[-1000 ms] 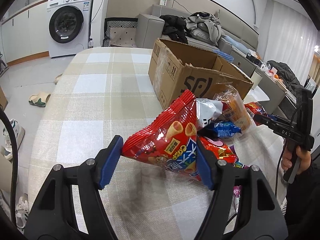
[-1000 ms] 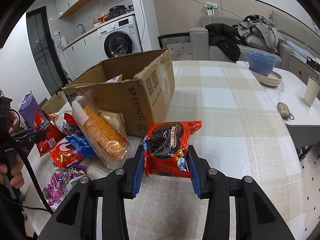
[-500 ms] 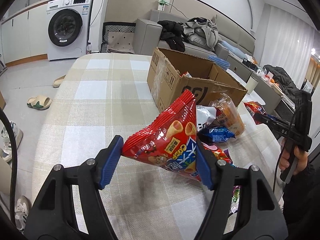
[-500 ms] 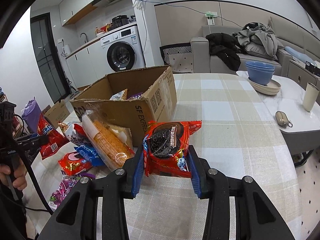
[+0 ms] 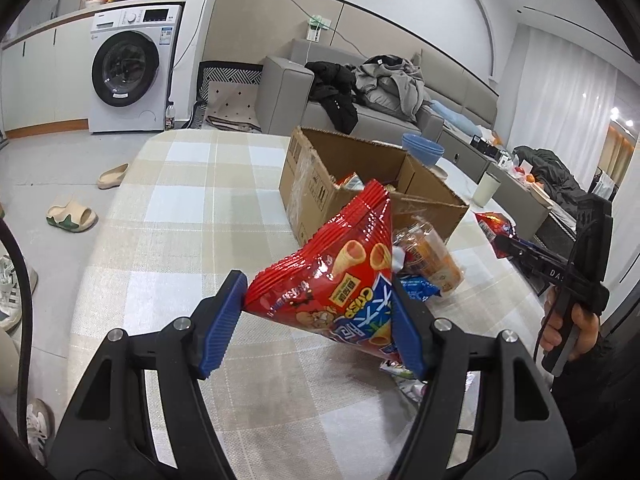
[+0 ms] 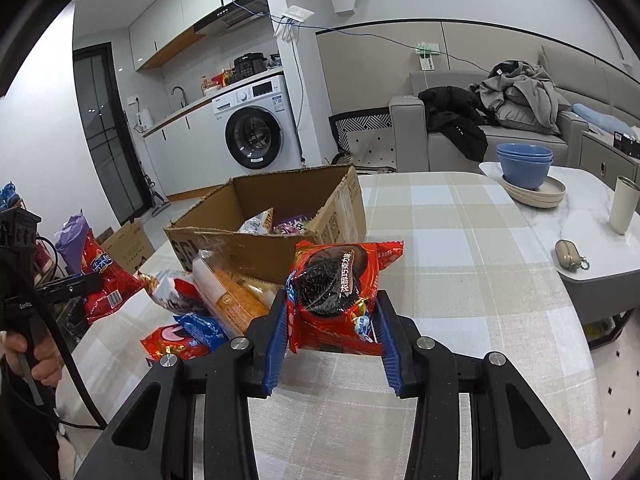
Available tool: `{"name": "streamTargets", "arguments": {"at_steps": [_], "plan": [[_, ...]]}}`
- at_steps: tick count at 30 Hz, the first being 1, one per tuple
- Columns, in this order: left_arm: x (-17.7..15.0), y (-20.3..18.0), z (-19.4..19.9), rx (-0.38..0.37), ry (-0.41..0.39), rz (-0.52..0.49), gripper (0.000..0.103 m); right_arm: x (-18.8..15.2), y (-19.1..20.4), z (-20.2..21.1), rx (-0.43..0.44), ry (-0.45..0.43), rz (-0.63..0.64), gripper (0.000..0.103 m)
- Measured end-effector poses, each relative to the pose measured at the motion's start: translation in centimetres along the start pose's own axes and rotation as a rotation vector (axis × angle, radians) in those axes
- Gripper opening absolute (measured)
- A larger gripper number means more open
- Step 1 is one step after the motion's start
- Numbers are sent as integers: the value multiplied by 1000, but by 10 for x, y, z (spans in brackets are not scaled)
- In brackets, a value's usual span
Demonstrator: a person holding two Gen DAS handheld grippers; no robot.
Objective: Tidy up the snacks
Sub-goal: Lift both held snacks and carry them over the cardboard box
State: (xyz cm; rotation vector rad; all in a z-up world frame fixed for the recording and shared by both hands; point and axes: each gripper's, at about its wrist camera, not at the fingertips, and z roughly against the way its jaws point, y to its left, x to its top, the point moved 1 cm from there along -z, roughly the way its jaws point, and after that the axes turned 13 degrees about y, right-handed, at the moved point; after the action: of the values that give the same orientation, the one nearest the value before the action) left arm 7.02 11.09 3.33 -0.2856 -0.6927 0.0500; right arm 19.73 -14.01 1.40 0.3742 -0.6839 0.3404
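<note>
Both bags sit higher now than a second ago, and more of the inside of the cardboard box (image 6: 280,216) shows than before. The left gripper (image 5: 320,316) holds a red bag of cone chips (image 5: 340,280), its blue pads pressing on the two low corners, so the bag stands up like a tent and does not slip. The right gripper (image 6: 330,332) holds a red bag of chocolate cookies (image 6: 336,292) by its two sides, with the front facing up. I think both bags are lifted clear of the checked tablecloth (image 6: 460,264) so they can go over the wall of the box, which is open at the top and stands just past them, toward the far side of the table. More snacks lie in a pile at the near side of the box: a clear orange bag (image 6: 232,296), a blue pack (image 6: 202,326) and a red pack (image 6: 172,342). Some things are hard to see. Only the tops of a few packs show inside the box, so I cannot tell how full it is. The chip bag hides part of the pile, and the bottom of each held bag is behind the pads.
</note>
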Motion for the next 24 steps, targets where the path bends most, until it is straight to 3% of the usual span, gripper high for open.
{"name": "streamTargets", "arguments": {"at_steps": [14,24], "plan": [[10,-24,21,21,-63,1,66,2,22,9,53,-40,33,41],[41,-49,26,40,-108,-28,66,24,38,9,64,-66,90,41]]}}
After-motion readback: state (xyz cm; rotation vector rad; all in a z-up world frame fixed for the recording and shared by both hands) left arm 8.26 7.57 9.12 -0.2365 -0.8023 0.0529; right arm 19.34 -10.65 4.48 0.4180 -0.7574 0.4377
